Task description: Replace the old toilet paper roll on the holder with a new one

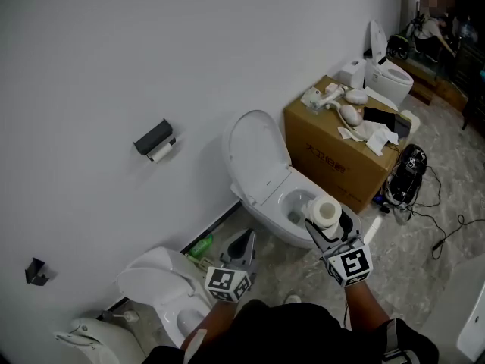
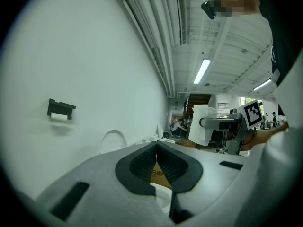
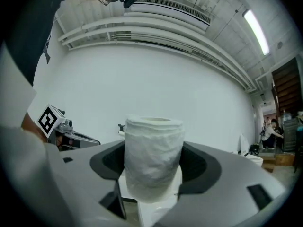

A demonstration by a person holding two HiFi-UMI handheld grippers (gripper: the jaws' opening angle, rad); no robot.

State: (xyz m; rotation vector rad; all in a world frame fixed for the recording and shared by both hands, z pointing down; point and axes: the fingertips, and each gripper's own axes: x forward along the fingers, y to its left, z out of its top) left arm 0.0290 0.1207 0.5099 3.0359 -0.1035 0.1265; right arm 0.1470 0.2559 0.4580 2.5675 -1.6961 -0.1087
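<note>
While the right gripper pinches a new toilet paper roll, the left gripper has its jaws pressed together with nothing between them. The right gripper view shows the new roll upright with the core hole on top. The dark jaw pads clamp its lower sides and the top half sticks up above them. Its paper is wrinkled and loose on the outside.

From the head view, both grippers are low in the frame and point toward the white wall. The right one is further forward, and its roll shows in front of the bowl of a white toilet with its lid up. The left gripper sits beside it, to the left, near a second white toilet at the bottom left.

The dark holder is fixed on the wall, up and left of the raised lid. The old roll is a small white cylinder just under the holder's cover. Holder and old roll are well apart from both grippers, and the left gripper view shows them far off at its left side.

- A cardboard box stands right of the toilet, with white clutter on top.
- A green bottle lies on the floor by the wall, between the two toilets.
- A small black bracket is on the wall at the far left.
</note>
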